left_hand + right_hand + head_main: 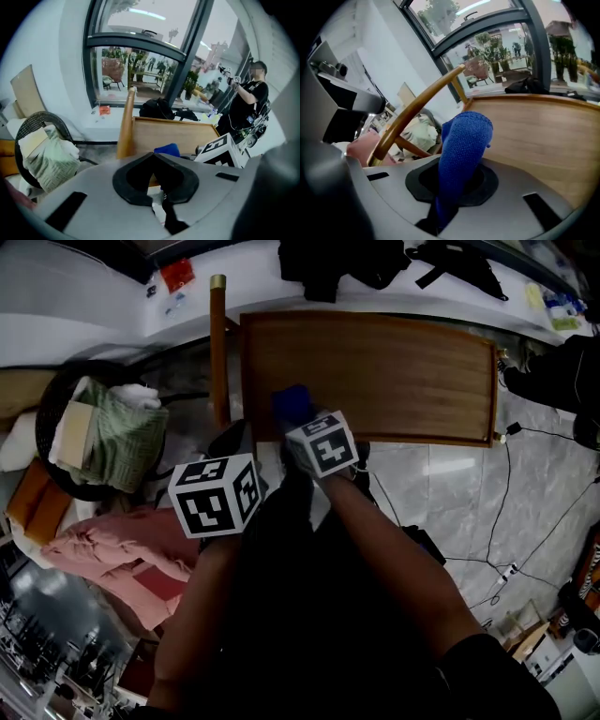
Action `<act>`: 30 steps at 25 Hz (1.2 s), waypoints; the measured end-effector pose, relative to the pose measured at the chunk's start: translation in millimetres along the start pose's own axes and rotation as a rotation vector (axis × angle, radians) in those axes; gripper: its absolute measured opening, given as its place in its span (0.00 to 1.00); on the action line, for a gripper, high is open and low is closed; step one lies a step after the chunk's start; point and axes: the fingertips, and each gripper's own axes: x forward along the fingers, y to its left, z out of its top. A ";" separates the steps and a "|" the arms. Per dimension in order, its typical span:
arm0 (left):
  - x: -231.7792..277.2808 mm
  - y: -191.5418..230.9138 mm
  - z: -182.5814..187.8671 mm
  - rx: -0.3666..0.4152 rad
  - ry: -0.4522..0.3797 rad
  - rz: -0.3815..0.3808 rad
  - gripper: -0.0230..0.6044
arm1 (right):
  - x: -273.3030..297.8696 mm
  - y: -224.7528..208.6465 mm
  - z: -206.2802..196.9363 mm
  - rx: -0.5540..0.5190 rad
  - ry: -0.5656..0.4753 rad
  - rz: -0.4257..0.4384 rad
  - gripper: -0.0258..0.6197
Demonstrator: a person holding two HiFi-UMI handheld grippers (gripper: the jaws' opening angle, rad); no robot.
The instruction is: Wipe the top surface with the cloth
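The wooden table top (394, 371) lies ahead of me and looks bare. A blue cloth (292, 405) hangs at its near left edge, and my right gripper (302, 432) is shut on it. In the right gripper view the cloth (465, 138) stands up out of the right gripper (454, 185), above the table top (543, 136). My left gripper (234, 440) is beside the right one, off the table's left corner. In the left gripper view the left gripper (155, 161) is shut with nothing in it, and the cloth (167, 150) shows just beyond.
A wooden post (218, 343) stands at the table's left edge. A dark basket (56, 399) of folded cloths and pink fabric (112, 554) lie on the floor at left. Black bags (375, 263) sit on the sill. Cables (506, 521) run right. A person (246, 101) stands beyond.
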 end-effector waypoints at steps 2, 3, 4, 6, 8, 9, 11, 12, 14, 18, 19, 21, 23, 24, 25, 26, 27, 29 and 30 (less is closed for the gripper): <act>-7.6 19.8 -1.4 -0.016 -0.006 0.010 0.05 | 21.7 23.3 1.6 0.007 0.004 0.038 0.11; -10.6 28.5 -2.1 -0.023 -0.008 0.014 0.05 | 30.7 32.0 1.1 -0.001 0.014 0.043 0.11; -13.3 36.1 -3.1 -0.030 -0.011 0.016 0.05 | 38.7 38.3 -0.4 -0.012 0.027 0.041 0.11; -16.7 48.2 -6.6 -0.038 -0.014 0.017 0.05 | 52.9 44.0 -5.2 -0.024 0.049 0.024 0.11; -17.2 56.4 -11.6 -0.038 -0.009 0.015 0.05 | 63.4 45.2 -10.0 -0.019 0.066 0.005 0.11; -16.8 59.2 -14.2 -0.039 -0.005 0.013 0.05 | 66.9 45.4 -11.6 -0.018 0.073 -0.005 0.11; -15.3 62.2 -18.0 -0.044 -0.001 0.009 0.05 | 70.8 44.8 -11.1 -0.024 0.084 -0.026 0.11; -14.6 62.4 -19.3 -0.048 0.001 0.005 0.05 | 71.3 43.9 -9.4 -0.021 0.087 -0.034 0.11; -13.3 60.8 -22.0 -0.052 0.004 -0.004 0.05 | 70.2 41.3 -6.0 0.002 0.096 -0.049 0.11; -9.6 52.1 -26.3 -0.041 0.015 -0.028 0.05 | 69.5 37.6 -14.7 -0.003 0.142 -0.068 0.11; -8.3 48.7 -26.1 -0.032 0.017 -0.035 0.05 | 69.0 37.4 -16.7 -0.016 0.147 -0.070 0.11; -5.0 38.8 -23.9 -0.015 0.019 -0.049 0.05 | 65.8 34.3 -20.1 -0.032 0.155 -0.074 0.11; -1.8 25.0 -20.5 0.003 0.015 -0.060 0.05 | 58.1 25.7 -26.0 -0.043 0.167 -0.085 0.11; -0.2 17.2 -18.7 0.013 0.012 -0.065 0.05 | 53.2 19.8 -28.9 -0.045 0.171 -0.092 0.11; 1.5 9.5 -17.1 0.021 0.010 -0.069 0.05 | 48.2 13.6 -31.2 -0.045 0.172 -0.096 0.11; 3.3 2.4 -16.0 0.026 0.010 -0.073 0.05 | 43.3 7.5 -33.1 -0.045 0.171 -0.097 0.11; 5.2 -4.3 -15.6 0.029 0.010 -0.075 0.05 | 38.0 1.4 -35.1 -0.044 0.169 -0.099 0.11; 9.8 -18.3 -17.2 0.032 0.017 -0.082 0.05 | 25.2 -12.8 -40.0 -0.036 0.166 -0.107 0.11; 13.0 -26.4 -18.8 0.035 0.025 -0.088 0.05 | 17.6 -21.5 -42.8 -0.029 0.162 -0.115 0.11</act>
